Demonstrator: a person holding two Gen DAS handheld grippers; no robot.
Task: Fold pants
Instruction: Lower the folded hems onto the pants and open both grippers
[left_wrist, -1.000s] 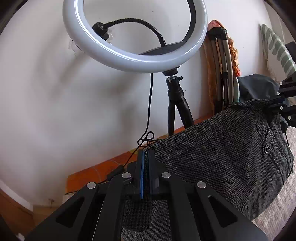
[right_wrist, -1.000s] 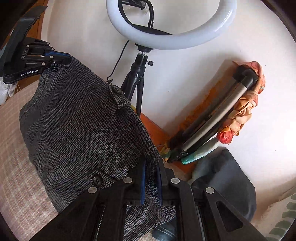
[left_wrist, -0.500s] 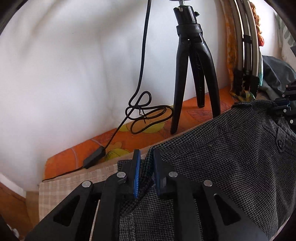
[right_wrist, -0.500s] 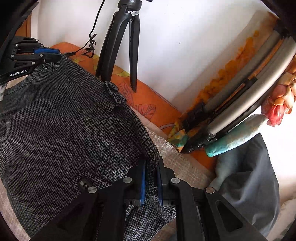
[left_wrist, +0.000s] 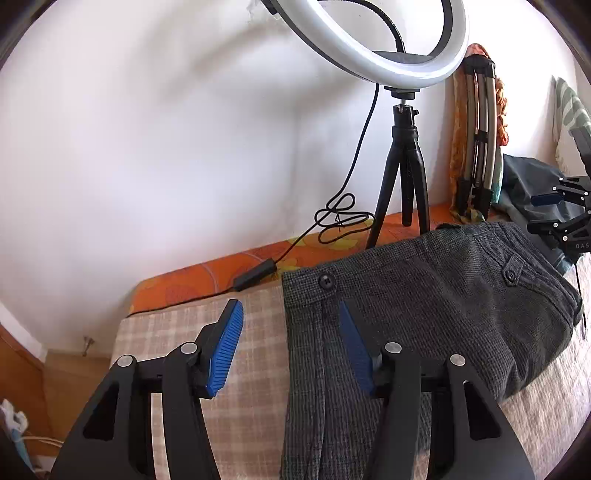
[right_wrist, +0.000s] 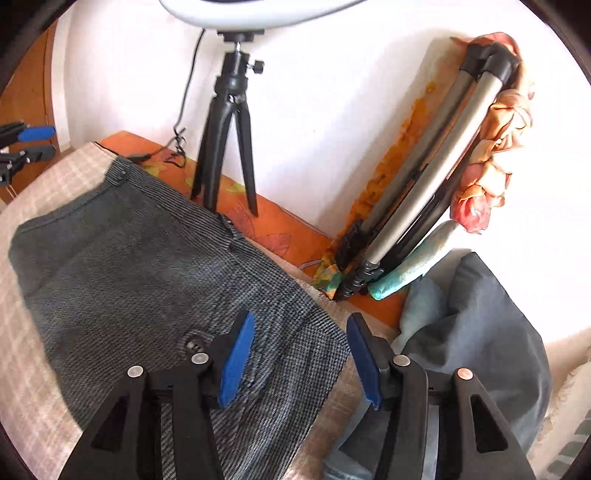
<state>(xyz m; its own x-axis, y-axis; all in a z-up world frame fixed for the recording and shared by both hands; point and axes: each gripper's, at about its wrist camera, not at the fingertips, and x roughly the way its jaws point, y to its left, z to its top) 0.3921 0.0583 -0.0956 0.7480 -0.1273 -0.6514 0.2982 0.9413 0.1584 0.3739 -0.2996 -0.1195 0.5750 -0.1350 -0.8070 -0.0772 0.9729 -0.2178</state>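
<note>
Fingers (left_wrist: 225, 354) on both grippers are gaping wide, gripping nothing; grey houndstooth pants (left_wrist: 424, 314) are lying flat on the checked bed cover (left_wrist: 177, 332), waistband running across between left gripper (left_wrist: 291, 347) and right gripper (right_wrist: 301, 360).

White wall (left_wrist: 147, 147) behind lit ring light (left_wrist: 388, 70).

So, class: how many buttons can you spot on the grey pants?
2: one button at the waistband's left end, another button on a flap toward the right. More may be hidden.
</note>
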